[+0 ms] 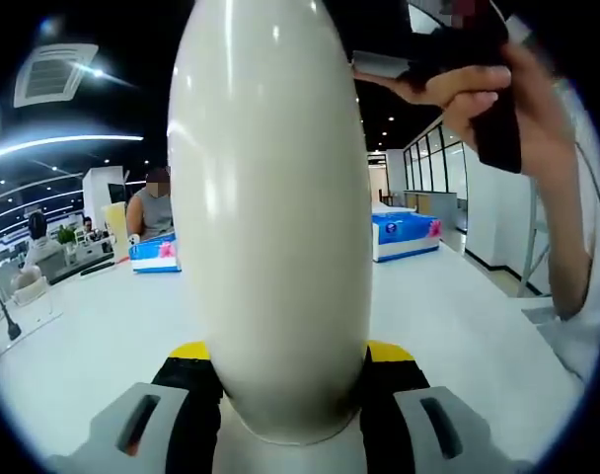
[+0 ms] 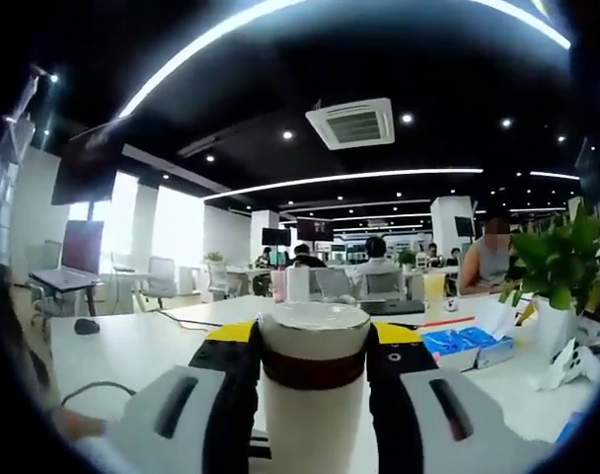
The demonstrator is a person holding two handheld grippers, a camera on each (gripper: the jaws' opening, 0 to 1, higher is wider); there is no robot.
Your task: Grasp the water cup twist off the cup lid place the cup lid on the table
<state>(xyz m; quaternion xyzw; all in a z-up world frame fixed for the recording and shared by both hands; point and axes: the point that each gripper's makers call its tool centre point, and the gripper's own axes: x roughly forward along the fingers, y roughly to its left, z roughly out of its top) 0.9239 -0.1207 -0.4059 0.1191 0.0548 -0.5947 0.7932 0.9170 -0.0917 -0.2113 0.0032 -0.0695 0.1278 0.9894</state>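
Gripping the cup (image 1: 270, 217) at frame centre in our left gripper (image 1: 280, 395), with the right gripper (image 2: 315, 395) clenched around its lid (image 2: 313, 346) at lower centre, we should twist steadily, keep both squeezes firm, then lower the lid onto the worktop (image 2: 132, 351).

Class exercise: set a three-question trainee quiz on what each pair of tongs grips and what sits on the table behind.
1. True or false: the left tongs are shut on the white water cup.
2. In the right gripper view, the right tongs grip the cup lid. The band under it is: A green, B dark brown, C yellow.
3. Fill in: near the blue boxes on the table stands a leafy green ____.

Key: 1 true; 2 B; 3 plant.
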